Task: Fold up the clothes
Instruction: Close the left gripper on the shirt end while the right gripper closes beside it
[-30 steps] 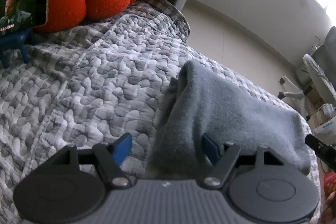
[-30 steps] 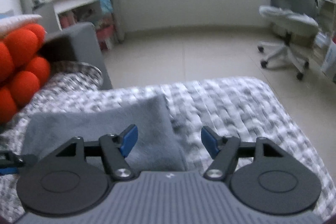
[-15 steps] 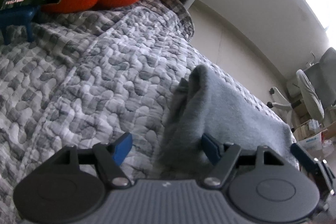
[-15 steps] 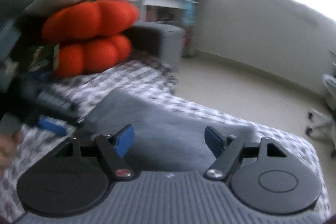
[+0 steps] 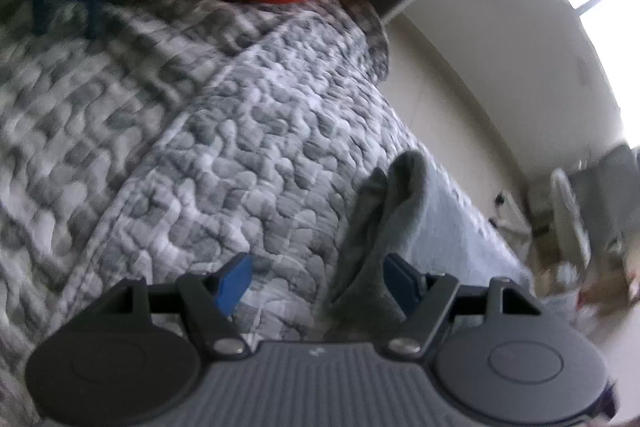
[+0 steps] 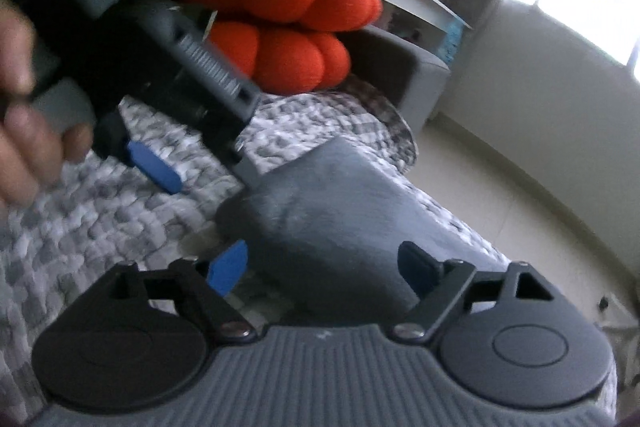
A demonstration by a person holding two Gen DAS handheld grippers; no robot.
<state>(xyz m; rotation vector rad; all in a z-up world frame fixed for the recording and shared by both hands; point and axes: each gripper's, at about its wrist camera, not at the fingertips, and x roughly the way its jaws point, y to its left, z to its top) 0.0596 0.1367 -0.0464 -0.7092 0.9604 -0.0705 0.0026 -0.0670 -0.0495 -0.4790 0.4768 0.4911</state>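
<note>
L gripper (image 5: pixel 316 281) stood wide, folded grey fleece garment (image 5: pixel 404 211) beside its right pad; R gripper (image 6: pixel 322 269) jaws were opening over same cloth, unheld.

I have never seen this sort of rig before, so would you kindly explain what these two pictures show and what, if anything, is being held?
A person holds a two-finger gripper in each hand; a camera on each looks along its blue-tipped fingers. The left camera shows the left gripper open, a folded grey garment lying against one finger on a grey patterned quilt. The right camera shows the right gripper, its jaws opening around the same garment, unclamped, plus the other gripper and hand. An orange cushion sits behind. Nothing is firmly held.
</note>
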